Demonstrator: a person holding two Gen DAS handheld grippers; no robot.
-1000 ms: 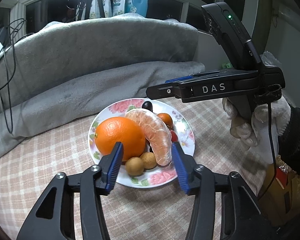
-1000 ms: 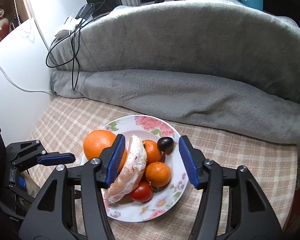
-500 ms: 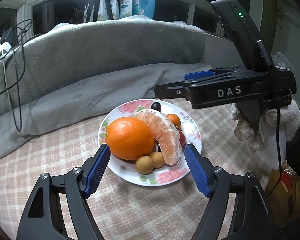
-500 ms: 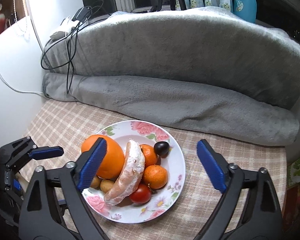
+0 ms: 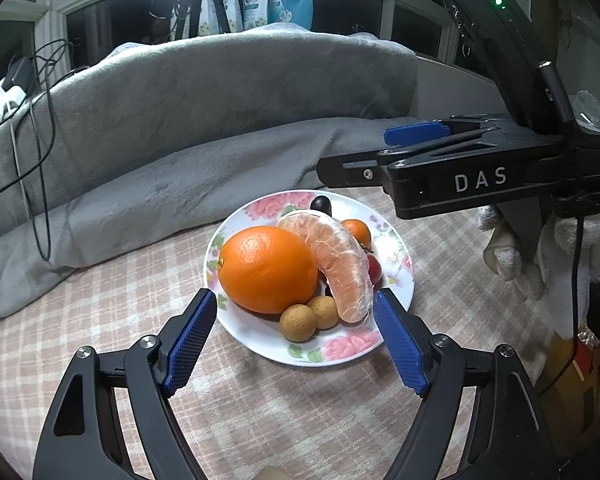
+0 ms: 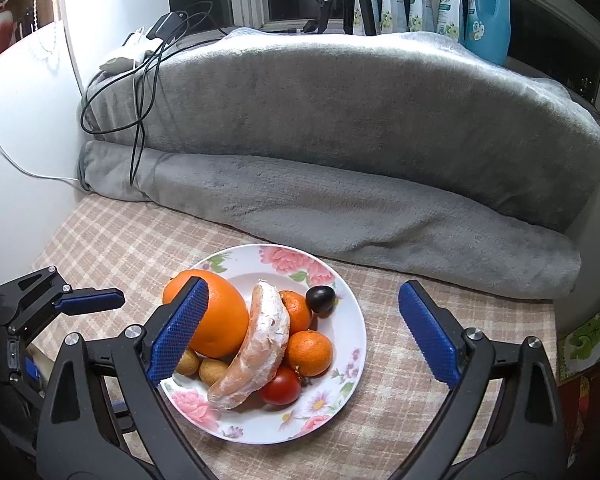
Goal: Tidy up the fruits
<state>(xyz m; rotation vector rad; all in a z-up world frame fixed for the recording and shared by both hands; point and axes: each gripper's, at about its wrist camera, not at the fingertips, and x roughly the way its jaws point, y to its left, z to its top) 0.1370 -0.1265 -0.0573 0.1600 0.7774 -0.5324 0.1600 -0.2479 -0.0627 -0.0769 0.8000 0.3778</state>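
Note:
A floral plate (image 5: 395,248) (image 6: 339,392) on the checked tablecloth holds a large orange (image 5: 266,268) (image 6: 220,320), a peeled pomelo segment (image 5: 339,264) (image 6: 260,348), two longans (image 5: 307,318) (image 6: 202,366), two tangerines (image 6: 309,352), a cherry tomato (image 6: 282,386) and a dark grape (image 6: 319,298). My left gripper (image 5: 296,344) is open and empty, just in front of the plate. My right gripper (image 6: 303,336) is open and empty, above the plate's near side; it also shows in the left wrist view (image 5: 415,136).
A rolled grey blanket (image 6: 339,160) lies along the back of the table. Cables (image 6: 140,92) hang over its left end. Detergent bottles (image 6: 487,8) stand on the window sill. A green box (image 6: 591,332) sits at the right edge.
Both grippers opened wide and drew back from the plate. The fruit has not moved.

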